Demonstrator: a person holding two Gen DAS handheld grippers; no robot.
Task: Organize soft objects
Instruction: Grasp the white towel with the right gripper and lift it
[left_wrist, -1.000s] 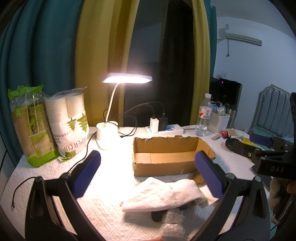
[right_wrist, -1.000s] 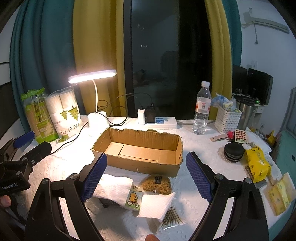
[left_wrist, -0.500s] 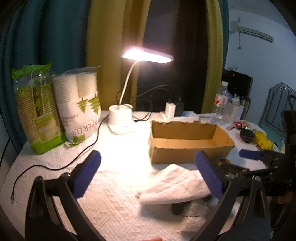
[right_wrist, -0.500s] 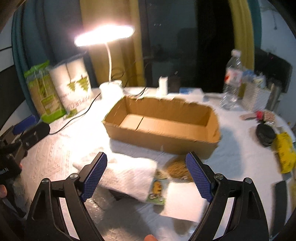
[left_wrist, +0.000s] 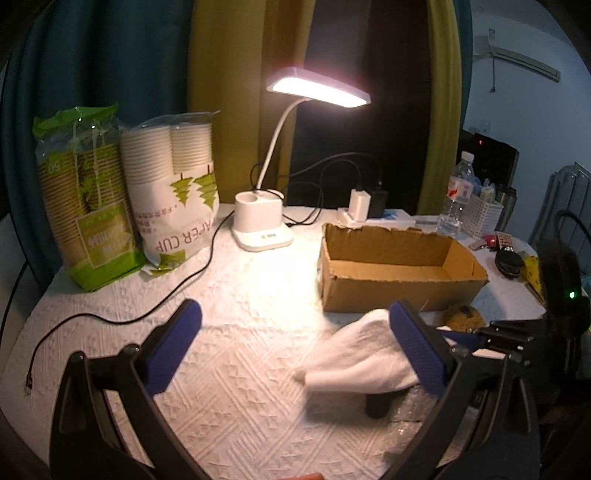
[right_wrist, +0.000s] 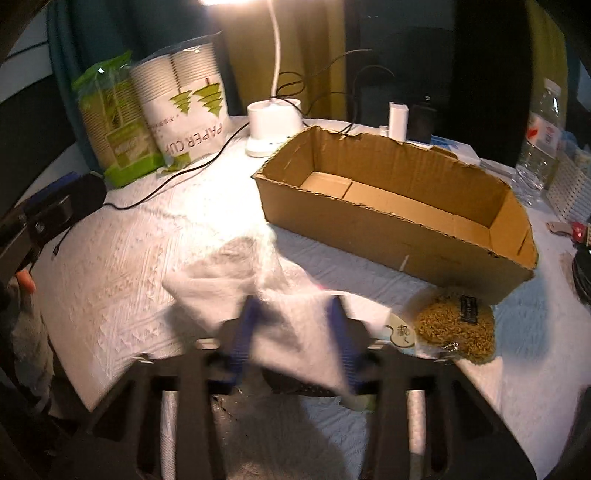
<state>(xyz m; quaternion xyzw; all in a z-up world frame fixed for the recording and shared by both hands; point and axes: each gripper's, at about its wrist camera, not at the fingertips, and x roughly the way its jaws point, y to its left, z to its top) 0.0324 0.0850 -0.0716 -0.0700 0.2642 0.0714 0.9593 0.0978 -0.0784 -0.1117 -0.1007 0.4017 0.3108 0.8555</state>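
A white folded towel (right_wrist: 258, 295) lies on the white table cover in front of an open, empty cardboard box (right_wrist: 399, 206). My right gripper (right_wrist: 293, 336) has its blue pads closed in on the towel's near end; the view is blurred. A brown plush object (right_wrist: 458, 328) lies to the right of the towel, by the box's front corner. In the left wrist view the towel (left_wrist: 358, 354) lies right of centre and the box (left_wrist: 395, 266) beyond it. My left gripper (left_wrist: 295, 347) is wide open and empty, above bare table left of the towel.
Two bags of paper cups (left_wrist: 129, 199) stand at the back left. A lit desk lamp (left_wrist: 262, 225) stands behind the box, its cable (left_wrist: 147, 306) trailing across the table. A water bottle (left_wrist: 456, 195), a white basket (left_wrist: 480, 214) and small items sit at the right.
My right gripper has moved down and forward onto the towel and its pads have closed in on it. My left gripper has shifted left and stays open.
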